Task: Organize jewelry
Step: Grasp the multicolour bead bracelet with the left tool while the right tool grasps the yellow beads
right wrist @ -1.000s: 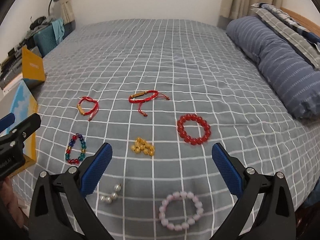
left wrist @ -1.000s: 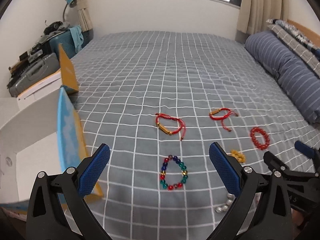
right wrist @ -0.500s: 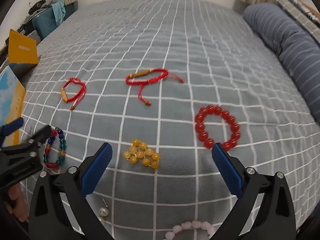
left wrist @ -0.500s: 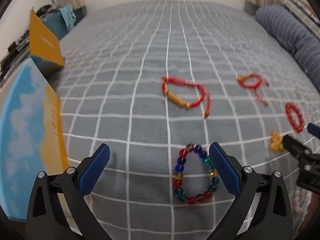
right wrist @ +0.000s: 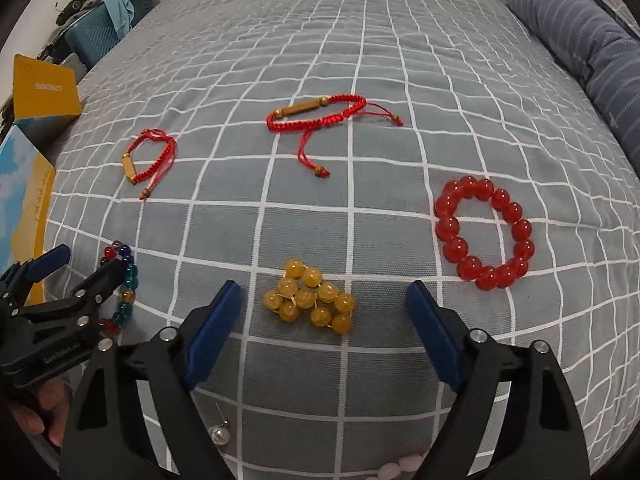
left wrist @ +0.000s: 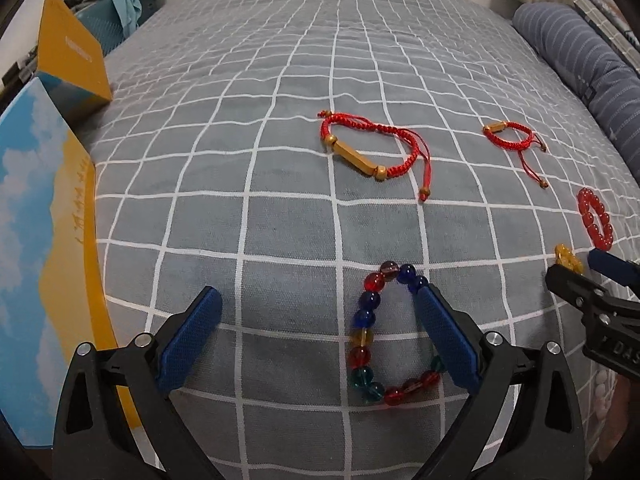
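Observation:
On the grey checked bedspread (left wrist: 280,208) lies a multicoloured bead bracelet (left wrist: 362,336). My left gripper (left wrist: 318,300) hangs open low over it, its right finger (left wrist: 444,336) covering the bracelet's right side. A bunched yellow bead bracelet (right wrist: 308,300) lies between the fingers of my right gripper (right wrist: 323,292). Those jaws are closing, and the pads are still apart from the beads. Further back lie two red cord bracelets (right wrist: 316,114) (right wrist: 146,162), and to the right a red bead bracelet (right wrist: 484,232).
A pearl earring (right wrist: 220,434) and a pink bead bracelet (right wrist: 400,468) lie near the front edge. A blue-and-yellow box (left wrist: 44,216) and an orange box lid (left wrist: 72,56) stand on the left. A striped pillow (right wrist: 580,36) lines the right side.
Both grippers sank toward the bed and tipped downward. The left came over the multicoloured bracelet, the right over the yellow beads. The right jaws have narrowed.

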The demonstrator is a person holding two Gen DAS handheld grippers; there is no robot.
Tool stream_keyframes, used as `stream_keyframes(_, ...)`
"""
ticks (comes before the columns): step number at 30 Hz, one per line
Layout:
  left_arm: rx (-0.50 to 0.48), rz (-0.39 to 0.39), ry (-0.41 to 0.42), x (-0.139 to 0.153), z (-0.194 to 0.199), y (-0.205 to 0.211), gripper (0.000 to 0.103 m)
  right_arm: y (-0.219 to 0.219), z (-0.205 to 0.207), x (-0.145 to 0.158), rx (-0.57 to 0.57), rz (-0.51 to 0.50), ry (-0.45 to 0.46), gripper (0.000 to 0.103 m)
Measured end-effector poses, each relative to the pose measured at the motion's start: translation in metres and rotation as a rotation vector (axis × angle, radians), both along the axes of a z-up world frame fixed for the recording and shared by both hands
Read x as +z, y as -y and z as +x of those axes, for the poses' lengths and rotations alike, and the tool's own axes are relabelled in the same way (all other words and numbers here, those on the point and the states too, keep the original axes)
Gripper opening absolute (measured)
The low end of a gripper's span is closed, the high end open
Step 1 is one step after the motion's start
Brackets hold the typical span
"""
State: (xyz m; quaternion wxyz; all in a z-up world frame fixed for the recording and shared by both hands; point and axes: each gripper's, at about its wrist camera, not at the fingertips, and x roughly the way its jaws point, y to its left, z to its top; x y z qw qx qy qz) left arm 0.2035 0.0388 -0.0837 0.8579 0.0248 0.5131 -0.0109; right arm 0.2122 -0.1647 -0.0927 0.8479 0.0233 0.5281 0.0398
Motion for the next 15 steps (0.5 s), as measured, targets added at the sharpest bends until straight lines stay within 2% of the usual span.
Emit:
stream_keyframes(3, -0.005, 0.0, -0.016, 0.001, -0.0018, -0.0007, 0.087, 0.0005, 0.0012, -0.0004, -0.002, 0.007, 0.0, 0.079)
stream_keyframes(8, 0.006, 0.007, -0.027, 0.0009, -0.0037, -0.0023, 0.081, 0.0052, 0.0027, -0.0004, -0.022, 0.014, -0.004, 0.068)
stream_keyframes(15, -0.014, 0.019, -0.03, 0.0019, -0.0061, 0.0047, 0.059, 0.0058, 0.0015, 0.0015, -0.018, 0.009, -0.008, 0.042)
